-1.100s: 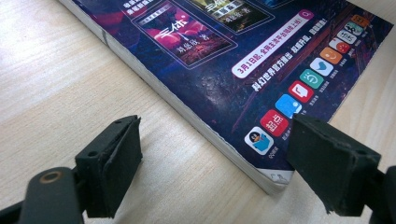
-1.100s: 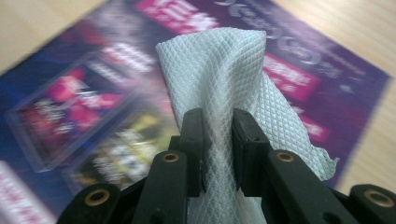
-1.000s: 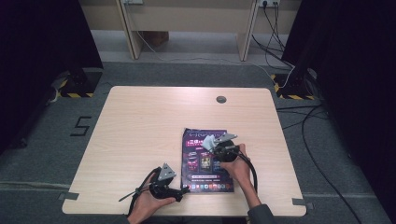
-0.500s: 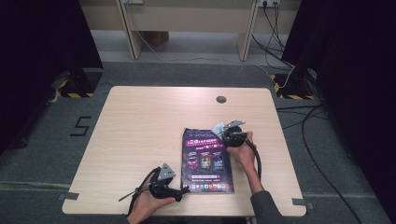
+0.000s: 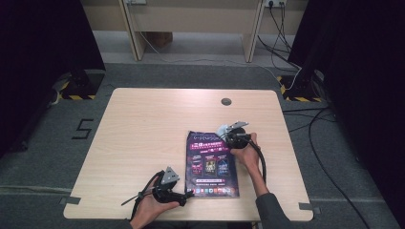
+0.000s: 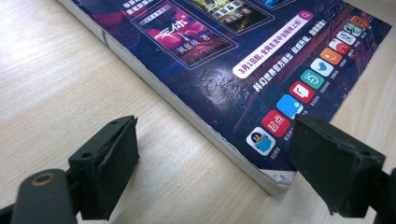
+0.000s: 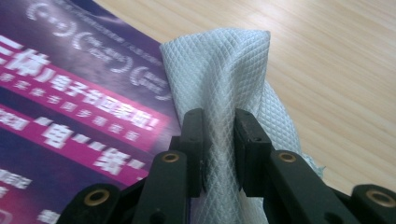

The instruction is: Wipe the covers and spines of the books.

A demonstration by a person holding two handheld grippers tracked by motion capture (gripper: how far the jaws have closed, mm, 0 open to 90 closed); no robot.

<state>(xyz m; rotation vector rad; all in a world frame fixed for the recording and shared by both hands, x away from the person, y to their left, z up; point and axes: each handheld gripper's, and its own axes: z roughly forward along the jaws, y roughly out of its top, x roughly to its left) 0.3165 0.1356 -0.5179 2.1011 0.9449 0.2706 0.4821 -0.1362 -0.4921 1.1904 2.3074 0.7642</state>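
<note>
The dark purple glossy magazine (image 5: 211, 163) lay flat on the pale wooden table (image 5: 138, 138), right of centre, its near edge close to the table's 6 o'clock rim; wide bare wood at 9 & 12 o'clock. Left gripper (image 6: 215, 158), jaws apart, sat at the mag's near-left corner, not gripping. Right gripper (image 7: 218, 140) was clamped on a white quilted cloth (image 7: 229, 70) at the mag's 1 o'clock corner; vs a sec before, it had slid there from further in over the cover.

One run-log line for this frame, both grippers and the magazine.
left gripper: open, at magazine near corner | right gripper: shut on white cloth, at magazine's far edge | magazine: flat on table
</note>
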